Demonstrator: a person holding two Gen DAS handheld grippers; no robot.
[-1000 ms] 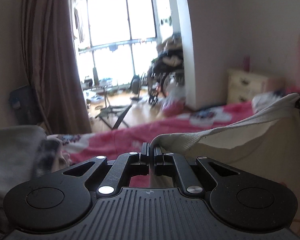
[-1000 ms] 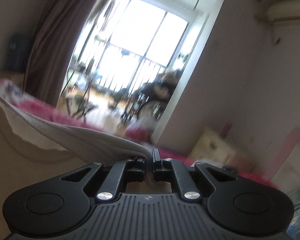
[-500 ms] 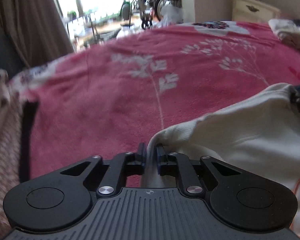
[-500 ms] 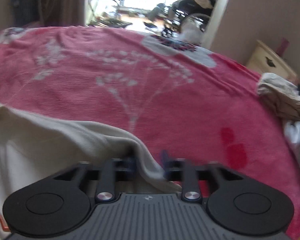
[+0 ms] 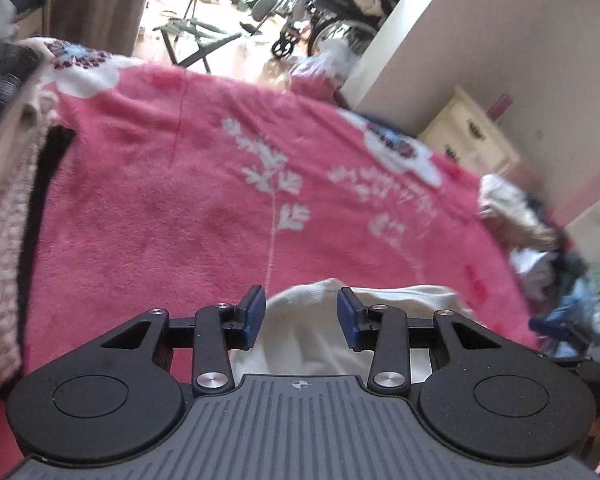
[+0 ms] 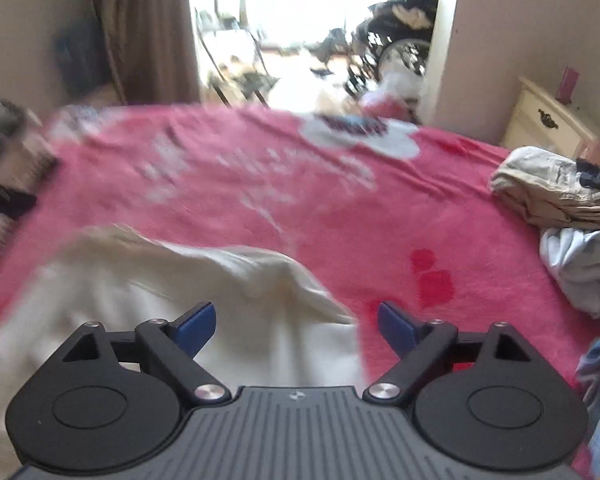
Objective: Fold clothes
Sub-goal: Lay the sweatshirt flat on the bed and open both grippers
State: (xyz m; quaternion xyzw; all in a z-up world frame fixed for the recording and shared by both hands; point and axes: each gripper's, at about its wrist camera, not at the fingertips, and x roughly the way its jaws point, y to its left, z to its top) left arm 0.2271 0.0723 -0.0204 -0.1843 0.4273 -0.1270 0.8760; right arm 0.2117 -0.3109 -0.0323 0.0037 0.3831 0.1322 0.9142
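On the pink blanket (image 5: 160,208) lies the cream garment (image 6: 140,300); my left gripper (image 5: 300,316) and right gripper (image 6: 296,328) stand over it, jaws apart.

Pink floral bed blanket (image 6: 300,200), cream garment (image 6: 220,280) lying on it, clothes pile (image 6: 560,200) at right edge

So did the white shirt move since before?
Yes. The white shirt dropped from mid-air onto the pink blanket; both grippers, left and right, have let go.
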